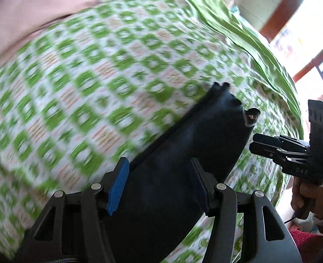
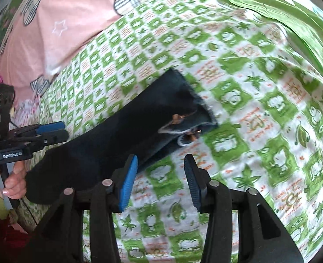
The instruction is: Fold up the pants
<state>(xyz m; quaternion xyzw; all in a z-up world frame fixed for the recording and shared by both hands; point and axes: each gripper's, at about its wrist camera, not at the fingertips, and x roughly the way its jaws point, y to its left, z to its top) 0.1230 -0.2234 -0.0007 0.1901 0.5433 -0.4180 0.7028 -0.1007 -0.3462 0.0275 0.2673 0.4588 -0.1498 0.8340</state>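
The dark navy pants lie folded into a narrow strip on the green-and-white patterned bedsheet. My left gripper is open, its blue-padded fingers on either side of the pants' near end. In the right wrist view the pants run from lower left toward the centre, waistband and metal button at the far end. My right gripper is open and empty over the sheet, just right of the pants. Each gripper shows in the other's view, the right one and the left one.
A pink blanket with star and plaid prints lies at the far left. A plain green cloth lies along the far right edge of the bed. A window and a red frame stand beyond it.
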